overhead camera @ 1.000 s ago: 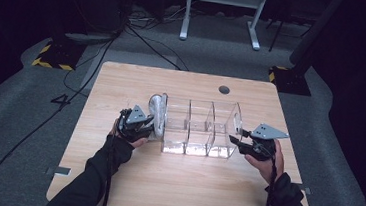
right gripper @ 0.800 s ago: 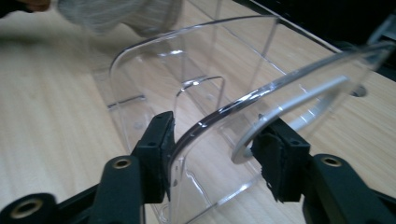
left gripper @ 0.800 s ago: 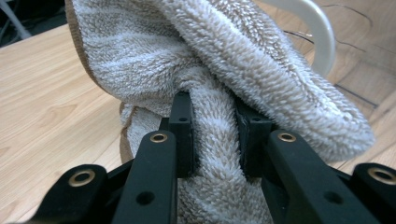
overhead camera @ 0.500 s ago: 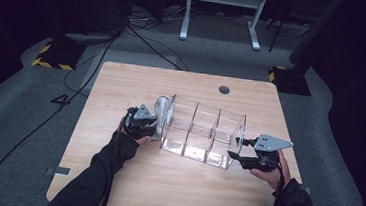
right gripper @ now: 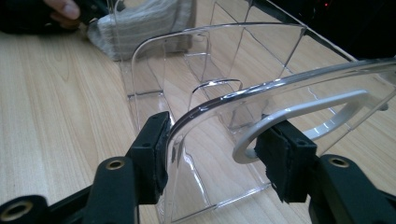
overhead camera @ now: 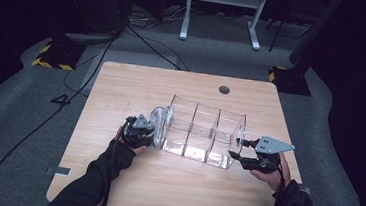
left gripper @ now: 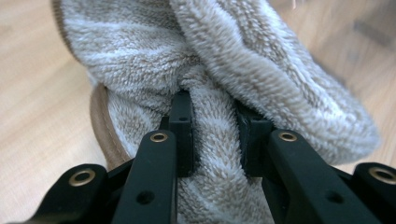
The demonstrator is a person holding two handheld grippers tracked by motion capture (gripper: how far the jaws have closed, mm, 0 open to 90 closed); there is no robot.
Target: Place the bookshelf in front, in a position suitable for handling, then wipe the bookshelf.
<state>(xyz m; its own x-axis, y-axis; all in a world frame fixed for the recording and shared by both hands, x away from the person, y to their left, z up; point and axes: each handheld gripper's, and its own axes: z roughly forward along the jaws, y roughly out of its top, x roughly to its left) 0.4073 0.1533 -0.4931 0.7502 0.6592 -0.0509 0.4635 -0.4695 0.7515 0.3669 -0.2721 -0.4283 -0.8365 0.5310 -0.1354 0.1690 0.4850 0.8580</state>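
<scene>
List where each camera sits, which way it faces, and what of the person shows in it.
High view: above the person's side, facing forward and down on the table; both forearms, left gripper and right gripper show.
Left gripper view: on the left gripper, looking along its jaws clamped on a towel.
Right gripper view: on the right gripper, jaws astride the clear box's end wall.
Shared: the high and right gripper views both show box and towel.

Both forearms wear dark long sleeves. The left matte black two-jaw tool [left gripper: 212, 135] has angular black arms with brass-ringed screw holes. The right black two-jaw tool [overhead camera: 247, 151] carries a grey three-cornered plate on top, and its jaws bear black foam-like pads [right gripper: 159, 149].
</scene>
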